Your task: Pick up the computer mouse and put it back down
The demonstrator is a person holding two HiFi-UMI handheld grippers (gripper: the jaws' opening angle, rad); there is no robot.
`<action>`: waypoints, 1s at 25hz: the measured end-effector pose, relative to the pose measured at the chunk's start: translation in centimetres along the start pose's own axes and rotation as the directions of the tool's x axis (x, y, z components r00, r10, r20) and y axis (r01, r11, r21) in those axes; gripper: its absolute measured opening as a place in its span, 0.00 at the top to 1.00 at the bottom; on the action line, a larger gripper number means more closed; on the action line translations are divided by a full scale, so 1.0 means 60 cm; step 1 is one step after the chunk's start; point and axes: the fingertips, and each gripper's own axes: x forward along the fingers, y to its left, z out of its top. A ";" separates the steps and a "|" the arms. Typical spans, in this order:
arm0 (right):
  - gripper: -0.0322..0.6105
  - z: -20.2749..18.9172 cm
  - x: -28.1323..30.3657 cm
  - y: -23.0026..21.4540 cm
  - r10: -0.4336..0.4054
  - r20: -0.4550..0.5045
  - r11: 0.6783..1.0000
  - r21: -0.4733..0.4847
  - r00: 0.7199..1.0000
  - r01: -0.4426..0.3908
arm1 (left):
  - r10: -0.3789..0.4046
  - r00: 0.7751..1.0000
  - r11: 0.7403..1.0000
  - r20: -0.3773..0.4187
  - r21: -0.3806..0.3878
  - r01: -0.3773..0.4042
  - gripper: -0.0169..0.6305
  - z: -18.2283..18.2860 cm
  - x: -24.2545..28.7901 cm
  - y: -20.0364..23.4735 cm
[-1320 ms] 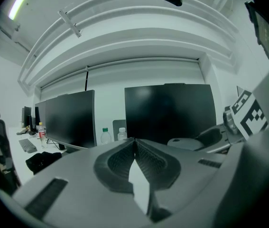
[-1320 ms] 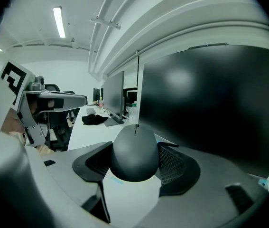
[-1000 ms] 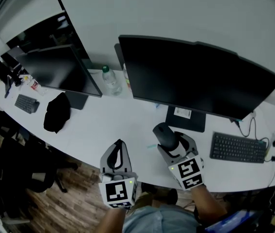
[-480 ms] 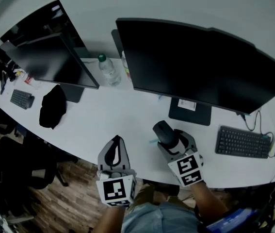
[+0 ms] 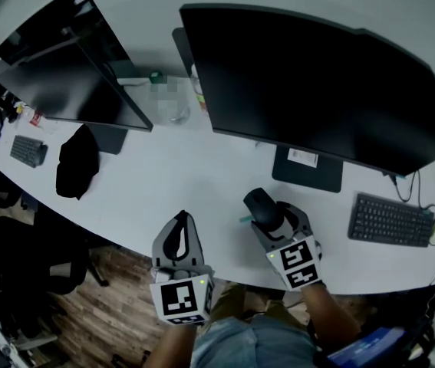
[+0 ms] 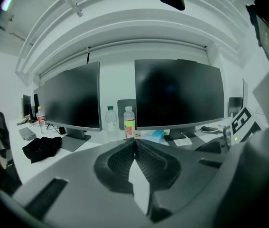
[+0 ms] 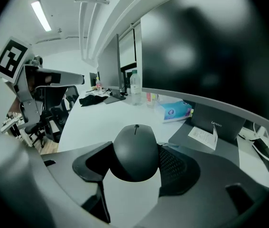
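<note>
The right gripper (image 5: 269, 221) was clamped on the computer mouse (image 7: 135, 151), near the desk's (image 5: 202, 182) front edge at 6 o'clock. Bare desktop lay from 9 to 11 o'clock, with the monitor stand (image 5: 307, 167) at 1. The left gripper (image 6: 135, 142), its jaws together on nothing, hung at 9 o'clock.

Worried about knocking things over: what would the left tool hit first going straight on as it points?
Probably the bare desk: the shut left tool tilts slightly down over its near edge. Past that, the labelled bottle between the monitors stands in line; depth is unclear.
</note>
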 end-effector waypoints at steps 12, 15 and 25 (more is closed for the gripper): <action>0.48 -0.052 0.046 0.009 0.012 -0.069 1.000 0.028 0.998 -0.010 | 0.008 0.998 1.000 -0.061 -0.019 -0.010 0.96 -0.038 0.014 0.023; 0.48 -0.063 0.054 0.011 0.011 -0.083 0.999 0.032 0.997 -0.008 | 0.003 0.997 1.000 -0.078 -0.023 -0.005 0.96 -0.044 0.017 0.026; 0.48 -0.084 0.071 0.014 -0.006 -0.129 1.000 0.000 0.992 0.006 | -0.003 0.994 0.999 -0.108 -0.034 0.000 0.96 -0.065 0.023 0.029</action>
